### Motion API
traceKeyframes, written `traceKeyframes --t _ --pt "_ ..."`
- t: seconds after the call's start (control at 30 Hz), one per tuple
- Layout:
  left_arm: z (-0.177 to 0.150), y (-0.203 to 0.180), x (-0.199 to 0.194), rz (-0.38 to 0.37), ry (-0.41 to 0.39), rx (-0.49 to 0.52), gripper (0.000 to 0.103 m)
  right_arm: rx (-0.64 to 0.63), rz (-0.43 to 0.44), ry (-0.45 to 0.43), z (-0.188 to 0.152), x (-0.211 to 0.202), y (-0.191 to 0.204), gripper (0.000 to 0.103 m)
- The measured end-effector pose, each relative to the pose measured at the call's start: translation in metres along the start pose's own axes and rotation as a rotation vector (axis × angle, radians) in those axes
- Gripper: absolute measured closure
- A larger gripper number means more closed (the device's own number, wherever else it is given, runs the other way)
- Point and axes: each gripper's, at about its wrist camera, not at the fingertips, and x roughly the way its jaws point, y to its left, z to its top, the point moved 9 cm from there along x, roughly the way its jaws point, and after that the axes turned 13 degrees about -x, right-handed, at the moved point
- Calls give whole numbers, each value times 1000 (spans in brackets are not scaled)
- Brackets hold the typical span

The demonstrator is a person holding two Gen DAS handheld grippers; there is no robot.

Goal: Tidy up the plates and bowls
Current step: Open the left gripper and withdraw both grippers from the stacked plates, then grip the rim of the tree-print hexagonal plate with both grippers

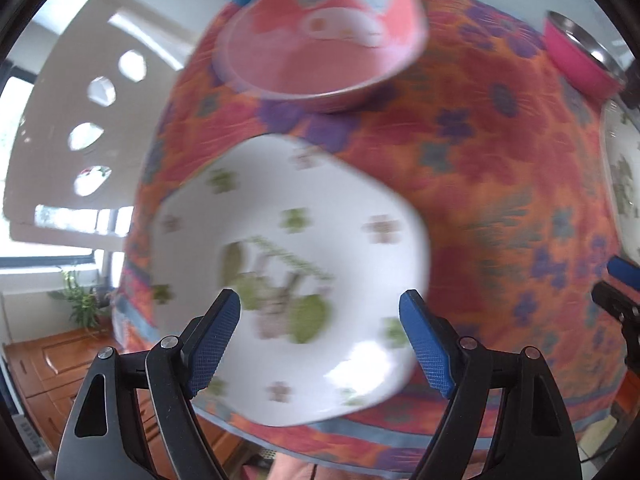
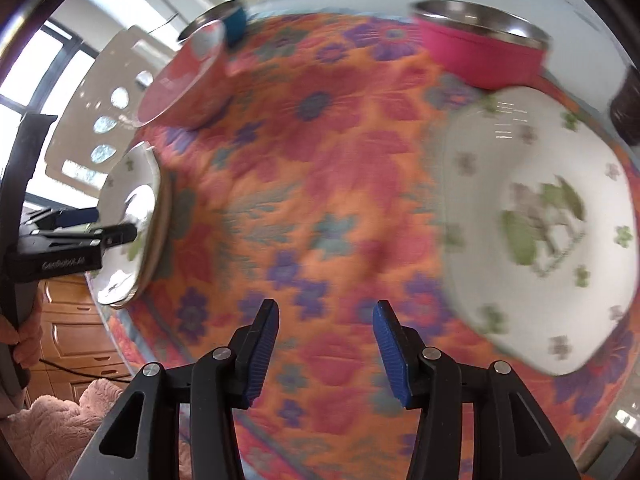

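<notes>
A white plate with green and pink flowers (image 1: 288, 240) lies on the orange flowered cloth (image 1: 500, 168) right in front of my open left gripper (image 1: 320, 316); it seems to rest on another plate, seen edge-on in the right wrist view (image 2: 132, 216). A pink bowl with a cartoon face (image 1: 320, 40) stands behind it, and shows in the right wrist view too (image 2: 180, 76). A second white flowered plate (image 2: 532, 224) lies right of my open, empty right gripper (image 2: 326, 340), which is above bare cloth (image 2: 320, 160). A pink steel-lined bowl (image 2: 480, 52) stands at the back right.
A blue steel-lined bowl (image 2: 228, 20) stands at the back behind the pink cartoon bowl. A white chair with oval holes (image 1: 80, 120) stands beyond the table's left side. Wooden drawers (image 1: 60, 380) are below. The other gripper's tip (image 1: 620, 280) shows at the right edge.
</notes>
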Motion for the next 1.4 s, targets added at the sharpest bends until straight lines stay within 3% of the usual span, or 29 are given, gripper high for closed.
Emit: traceKeyframes --t 0.03,0.13,0.23,0.43,0.67,0.93,1.4 --pt "-2 -12 -2 -12 5 9 22 8 -7 1 -1 -3 -11 58" --pt "-5 -51 -10 -56 29 49 22 52 91 -26 -2 -19 -33 55" --pt "-6 -84 -19 -97 38 72 22 39 -37 -36 2 -37 -66 52" --pt "-3 -136 -35 -183 88 50 22 108 -105 -101 12 -70 -127 40" --pt "-2 -189 -41 -254 159 29 22 159 -161 -48 10 -67 -191 40" --pt "11 -232 -47 -316 165 -29 22 153 -159 8 7 -50 -215 40" --pt "7 -278 -13 -306 184 -1 22 133 -171 67 23 -22 -211 36"
